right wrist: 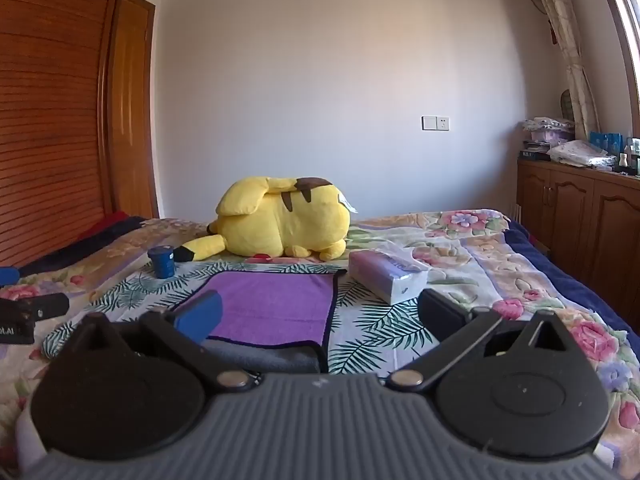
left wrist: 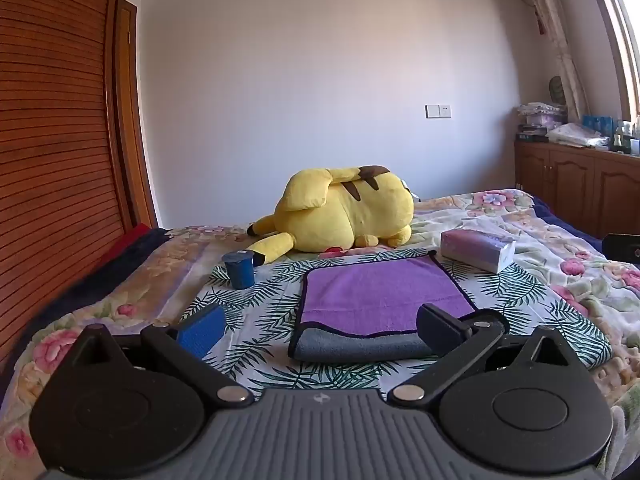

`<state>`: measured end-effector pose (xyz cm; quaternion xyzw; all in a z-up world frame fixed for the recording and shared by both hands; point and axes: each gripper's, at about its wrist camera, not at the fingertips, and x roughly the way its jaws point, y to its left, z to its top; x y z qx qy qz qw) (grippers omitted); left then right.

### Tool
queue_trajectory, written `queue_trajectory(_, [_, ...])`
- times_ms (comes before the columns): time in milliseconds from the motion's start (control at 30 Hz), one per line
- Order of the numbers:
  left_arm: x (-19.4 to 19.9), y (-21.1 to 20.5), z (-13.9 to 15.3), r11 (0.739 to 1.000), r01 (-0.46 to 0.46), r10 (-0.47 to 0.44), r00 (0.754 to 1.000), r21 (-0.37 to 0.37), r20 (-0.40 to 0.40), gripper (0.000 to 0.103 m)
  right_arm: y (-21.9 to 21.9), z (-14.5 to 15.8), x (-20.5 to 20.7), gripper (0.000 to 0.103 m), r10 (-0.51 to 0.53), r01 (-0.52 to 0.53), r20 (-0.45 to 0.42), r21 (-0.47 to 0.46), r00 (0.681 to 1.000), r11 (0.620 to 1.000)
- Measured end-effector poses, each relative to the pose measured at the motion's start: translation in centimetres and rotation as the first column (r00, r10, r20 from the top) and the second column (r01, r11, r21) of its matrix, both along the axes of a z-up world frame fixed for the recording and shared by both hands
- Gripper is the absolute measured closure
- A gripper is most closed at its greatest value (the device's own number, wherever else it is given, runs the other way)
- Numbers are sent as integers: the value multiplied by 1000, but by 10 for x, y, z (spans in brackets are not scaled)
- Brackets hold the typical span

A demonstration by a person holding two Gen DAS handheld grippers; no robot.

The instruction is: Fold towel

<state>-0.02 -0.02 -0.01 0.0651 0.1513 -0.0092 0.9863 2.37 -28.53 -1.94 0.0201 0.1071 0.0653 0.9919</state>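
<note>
A purple towel (left wrist: 380, 296) with a grey underside and dark trim lies flat on a palm-leaf cloth (left wrist: 264, 312) on the bed. Its near edge is folded over, showing a grey band (left wrist: 356, 346). It also shows in the right wrist view (right wrist: 276, 306). My left gripper (left wrist: 320, 328) is open and empty, just short of the towel's near edge, its right finger (left wrist: 440, 330) in front of the near right corner. My right gripper (right wrist: 320, 314) is open and empty near the towel's right side, its blue-padded left finger (right wrist: 198, 316) in front of the towel.
A yellow plush toy (left wrist: 344, 212) lies behind the towel. A blue cup (left wrist: 239, 269) stands to the left, a tissue pack (left wrist: 478, 250) to the right. The left gripper shows at the left edge of the right wrist view (right wrist: 28, 314). A wooden wardrobe (left wrist: 48, 160) stands left, cabinets (left wrist: 580, 188) right.
</note>
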Motion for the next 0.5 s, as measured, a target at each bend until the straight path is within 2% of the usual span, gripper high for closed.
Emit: queue_trajectory(500, [0,0,0,1000,1,-1,1000,0,2,0,-1,1,0,0,0,0,3,6,1000,1000])
